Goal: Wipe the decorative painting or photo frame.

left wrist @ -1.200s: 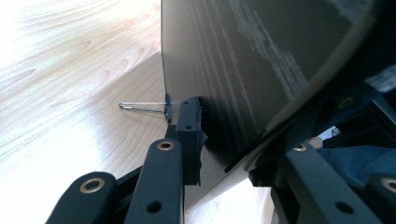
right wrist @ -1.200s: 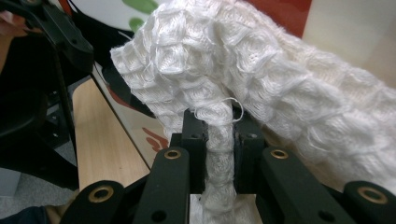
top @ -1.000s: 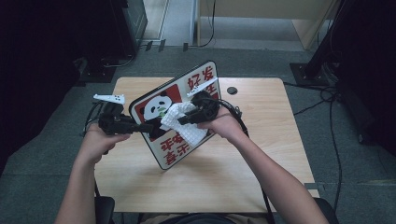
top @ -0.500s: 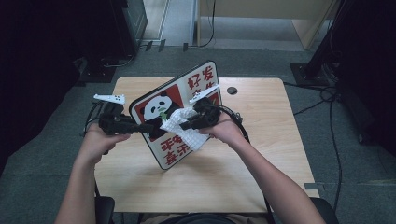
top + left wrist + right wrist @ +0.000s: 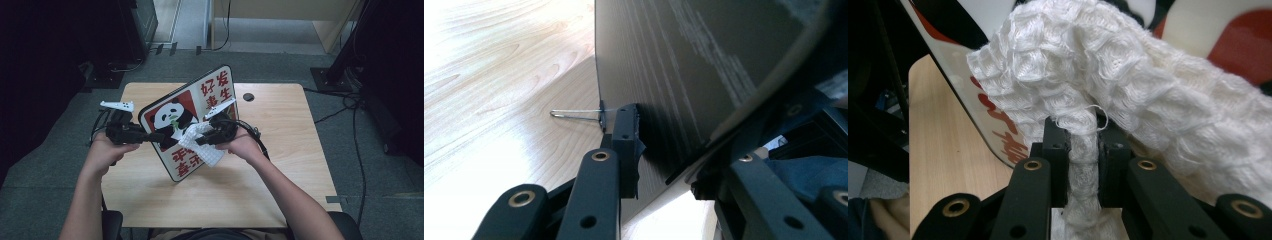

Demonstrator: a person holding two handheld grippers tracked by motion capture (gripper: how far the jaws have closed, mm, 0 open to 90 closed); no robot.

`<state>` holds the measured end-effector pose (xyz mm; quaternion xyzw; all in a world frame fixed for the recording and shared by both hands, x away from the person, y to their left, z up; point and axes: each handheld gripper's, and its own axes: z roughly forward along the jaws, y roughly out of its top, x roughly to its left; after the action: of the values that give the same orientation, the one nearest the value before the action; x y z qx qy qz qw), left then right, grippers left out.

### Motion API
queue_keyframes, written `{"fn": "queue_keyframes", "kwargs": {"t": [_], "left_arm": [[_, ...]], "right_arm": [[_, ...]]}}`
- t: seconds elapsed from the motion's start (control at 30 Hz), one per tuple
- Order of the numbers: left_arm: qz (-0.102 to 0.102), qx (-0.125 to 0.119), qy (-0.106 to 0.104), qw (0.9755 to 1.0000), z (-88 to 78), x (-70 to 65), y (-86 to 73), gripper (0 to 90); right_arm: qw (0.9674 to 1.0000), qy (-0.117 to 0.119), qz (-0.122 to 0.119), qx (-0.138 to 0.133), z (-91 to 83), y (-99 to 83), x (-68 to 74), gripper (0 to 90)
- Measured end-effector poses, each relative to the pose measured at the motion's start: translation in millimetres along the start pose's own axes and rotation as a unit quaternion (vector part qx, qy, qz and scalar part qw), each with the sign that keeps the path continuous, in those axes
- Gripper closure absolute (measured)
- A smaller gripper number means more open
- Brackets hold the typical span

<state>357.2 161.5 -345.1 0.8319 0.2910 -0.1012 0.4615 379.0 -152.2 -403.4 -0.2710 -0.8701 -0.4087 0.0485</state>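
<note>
A board [image 5: 216,92] printed with a panda and red characters stands tilted on the wooden table [image 5: 280,115]. My left gripper [image 5: 152,136] is shut on its left edge; in the left gripper view the board's dark back [image 5: 684,65] sits between the jaws of that gripper [image 5: 669,145]. My right gripper [image 5: 202,140] is shut on a white waffle-weave cloth [image 5: 207,154] that lies against the board's printed face. In the right gripper view the cloth [image 5: 1128,85] bunches over the jaws of the gripper [image 5: 1083,135], with the board's face [image 5: 1228,45] just behind it.
A thin wire leg [image 5: 574,114] sticks out from the board's back onto the table. A small dark round hole or cap [image 5: 248,96] sits near the table's far edge. Cables [image 5: 345,107] run across the floor to the right, and dark equipment stands around the table.
The right gripper has slid the cloth down the board's face, toward the person. The left gripper and the board have stayed where they were.
</note>
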Motion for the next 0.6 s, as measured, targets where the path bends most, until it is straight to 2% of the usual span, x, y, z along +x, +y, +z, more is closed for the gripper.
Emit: {"fn": "queue_keyframes", "kwargs": {"t": [0.6], "left_arm": [[0.0,0.0,0.0,1.0,0.7,-0.5,0.3,71.1]], "right_arm": [[0.9997,0.004,0.022,0.011,18.1,-31.6,-6.8,79.4]]}}
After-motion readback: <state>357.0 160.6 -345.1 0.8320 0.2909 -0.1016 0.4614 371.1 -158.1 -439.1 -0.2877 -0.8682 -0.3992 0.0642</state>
